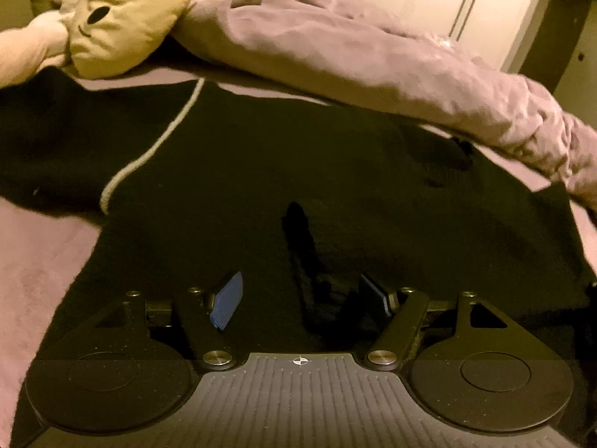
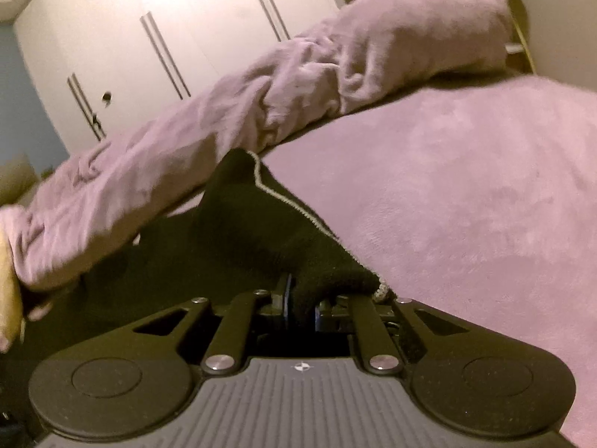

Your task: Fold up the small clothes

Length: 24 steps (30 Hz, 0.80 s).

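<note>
the black knitted garment with a white trim line [image 1: 283, 156] lies spread on the pink fleece-covered bed [image 1: 33, 261], directly under and ahead of the left tongs [image 1: 302, 298]. the left tongs stand released, blue pads apart, nothing between them. the right tongs [image 2: 302, 304] are clenched on a bunched edge of the same garment [image 2: 261, 216], which rises from them. a rumpled pink blanket [image 1: 373, 56] lies beyond the left tongs, a cream plush toy [image 1: 119, 18] to their far left.
</note>
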Each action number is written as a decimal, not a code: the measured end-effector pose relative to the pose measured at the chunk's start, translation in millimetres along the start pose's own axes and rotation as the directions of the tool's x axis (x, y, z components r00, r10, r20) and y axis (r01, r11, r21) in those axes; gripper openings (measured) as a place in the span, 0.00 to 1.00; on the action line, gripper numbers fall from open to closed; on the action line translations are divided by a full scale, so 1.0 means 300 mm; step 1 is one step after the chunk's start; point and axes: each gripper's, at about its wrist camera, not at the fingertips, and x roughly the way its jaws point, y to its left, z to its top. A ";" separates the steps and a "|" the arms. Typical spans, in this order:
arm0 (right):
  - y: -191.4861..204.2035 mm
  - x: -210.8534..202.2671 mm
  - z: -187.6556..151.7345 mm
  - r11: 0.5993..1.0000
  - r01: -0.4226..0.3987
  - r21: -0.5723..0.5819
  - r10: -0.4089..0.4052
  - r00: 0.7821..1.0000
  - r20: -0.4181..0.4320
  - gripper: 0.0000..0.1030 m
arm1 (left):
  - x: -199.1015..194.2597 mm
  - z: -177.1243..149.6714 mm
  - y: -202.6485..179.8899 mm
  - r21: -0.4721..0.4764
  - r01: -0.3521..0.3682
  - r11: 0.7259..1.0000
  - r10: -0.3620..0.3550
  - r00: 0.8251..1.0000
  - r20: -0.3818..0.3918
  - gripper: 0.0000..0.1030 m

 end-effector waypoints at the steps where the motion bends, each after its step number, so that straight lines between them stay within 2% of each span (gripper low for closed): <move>1: 0.005 -0.004 -0.001 1.000 0.001 -0.009 -0.001 1.000 -0.002 0.10 | 0.000 -0.003 -0.009 0.014 -0.004 1.000 0.004 1.000 -0.002 0.72; 7: 0.006 -0.031 -0.002 1.000 -0.002 -0.022 0.001 1.000 -0.018 0.13 | -0.009 -0.013 -0.038 0.052 -0.006 0.999 0.006 1.000 -0.011 0.72; 14: 0.035 -0.093 -0.015 0.995 0.044 -0.094 -0.046 0.999 -0.022 0.19 | -0.021 -0.019 -0.050 0.062 -0.007 0.998 0.008 1.000 -0.023 0.73; 19: 0.076 -0.133 -0.052 0.976 0.095 -0.196 -0.098 0.995 -0.003 0.23 | -0.043 -0.021 -0.056 0.040 0.079 0.996 -0.079 0.997 -0.009 0.76; 22: 0.073 -0.121 -0.065 0.974 0.111 -0.199 -0.117 0.993 -0.018 0.23 | -0.047 -0.019 -0.067 0.004 0.155 0.988 -0.155 0.988 -0.013 0.78; 24: 0.070 -0.113 -0.067 0.973 0.115 -0.200 -0.121 0.992 -0.018 0.23 | -0.044 -0.016 -0.087 0.000 0.175 0.985 -0.175 0.985 -0.011 0.80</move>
